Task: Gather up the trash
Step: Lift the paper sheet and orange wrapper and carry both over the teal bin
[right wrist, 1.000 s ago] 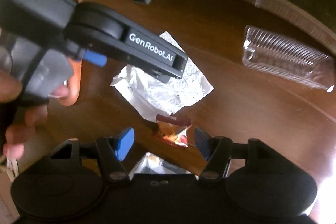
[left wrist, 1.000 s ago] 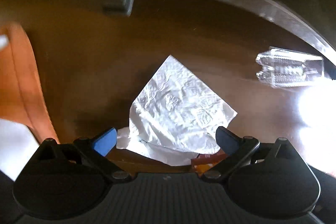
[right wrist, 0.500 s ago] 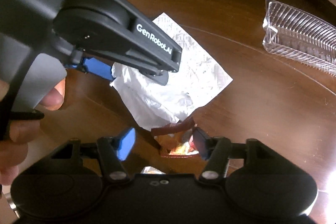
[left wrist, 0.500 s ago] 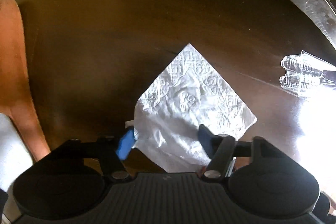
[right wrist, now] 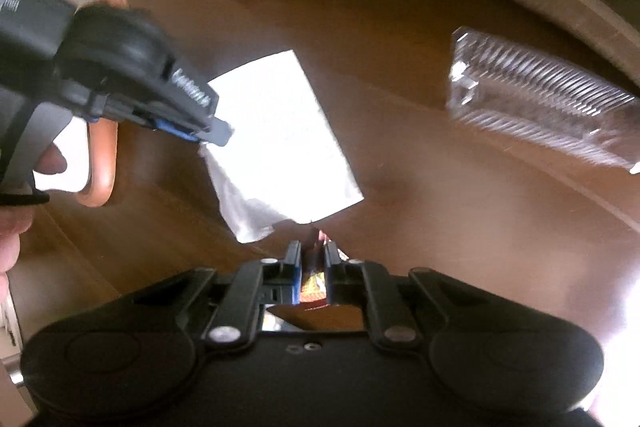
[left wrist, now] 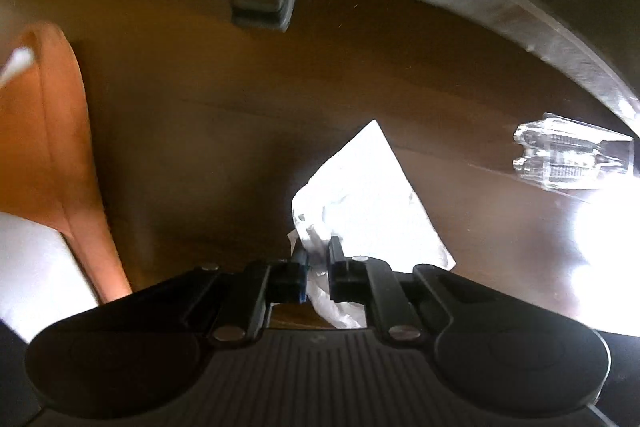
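A white paper napkin [left wrist: 368, 195] lies on the brown wooden table [left wrist: 200, 107]; it also shows in the right wrist view [right wrist: 280, 139]. My left gripper [left wrist: 316, 259] is shut on the napkin's near edge, also seen from the side in the right wrist view [right wrist: 208, 131]. My right gripper [right wrist: 312, 259] is shut on a small red and orange wrapper [right wrist: 312, 283] just in front of the napkin. A clear ribbed plastic tray [right wrist: 540, 103] lies to the right; it shows in the left wrist view [left wrist: 572, 159] too.
An orange chair back [left wrist: 60, 147] stands at the left. A curved metal rail [left wrist: 520, 19] and a grey post foot [left wrist: 264, 3] sit at the far side of the table. Bright glare covers the table's right part [left wrist: 600, 247].
Both grippers have shut: the left on the napkin's edge, the right on the wrapper. The napkin's near edge has bunched up, and both views are blurred by motion.
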`<state>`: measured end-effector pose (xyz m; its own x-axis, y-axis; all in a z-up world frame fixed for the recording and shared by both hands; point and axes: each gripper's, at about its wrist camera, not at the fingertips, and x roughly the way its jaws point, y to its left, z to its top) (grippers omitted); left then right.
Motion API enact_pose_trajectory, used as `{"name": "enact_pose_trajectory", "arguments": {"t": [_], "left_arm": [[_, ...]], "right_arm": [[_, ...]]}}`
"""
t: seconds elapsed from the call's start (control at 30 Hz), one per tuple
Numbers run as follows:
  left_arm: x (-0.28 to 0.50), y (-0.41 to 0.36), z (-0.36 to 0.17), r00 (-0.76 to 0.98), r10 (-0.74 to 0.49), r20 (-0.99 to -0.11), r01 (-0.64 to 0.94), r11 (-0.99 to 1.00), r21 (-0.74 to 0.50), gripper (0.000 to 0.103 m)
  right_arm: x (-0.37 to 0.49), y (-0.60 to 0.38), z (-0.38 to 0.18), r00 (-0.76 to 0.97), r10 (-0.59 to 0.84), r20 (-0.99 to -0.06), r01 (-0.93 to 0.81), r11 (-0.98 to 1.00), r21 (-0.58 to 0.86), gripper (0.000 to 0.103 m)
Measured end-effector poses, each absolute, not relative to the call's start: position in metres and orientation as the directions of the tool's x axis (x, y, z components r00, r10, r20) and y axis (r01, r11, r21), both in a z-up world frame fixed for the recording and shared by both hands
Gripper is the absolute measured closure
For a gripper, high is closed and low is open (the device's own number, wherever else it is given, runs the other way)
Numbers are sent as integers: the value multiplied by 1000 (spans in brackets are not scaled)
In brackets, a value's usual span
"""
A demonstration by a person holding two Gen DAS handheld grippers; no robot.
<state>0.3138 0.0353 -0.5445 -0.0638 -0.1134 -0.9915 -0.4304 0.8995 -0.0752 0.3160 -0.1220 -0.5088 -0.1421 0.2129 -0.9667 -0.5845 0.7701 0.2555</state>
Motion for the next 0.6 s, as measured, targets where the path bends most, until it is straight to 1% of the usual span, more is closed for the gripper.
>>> {"name": "enact_pose_trajectory", "arguments": {"t": [0.17,0.3,0.47,0.6], "left_arm": [[312,32,-504,-14,-99,-995,-397,914,-86,95],[310,33,-461,30,-89,-996,-373,923,-94,95],[293,38,-402,109,-92,-990,-338,933,-124,95],[284,40,-349,172,-70,-983,-313,942,-122,95]], "right_arm": [[332,-135,-465,-79,219,-973,-581,783,223,94],[339,-146,-420,-25,236,-971,-566,797,208,94],[327,-154,-355,55,258,-965,-584,791,179,94],[310,-152,-312,113,275,-955,-574,803,163,95]]}}
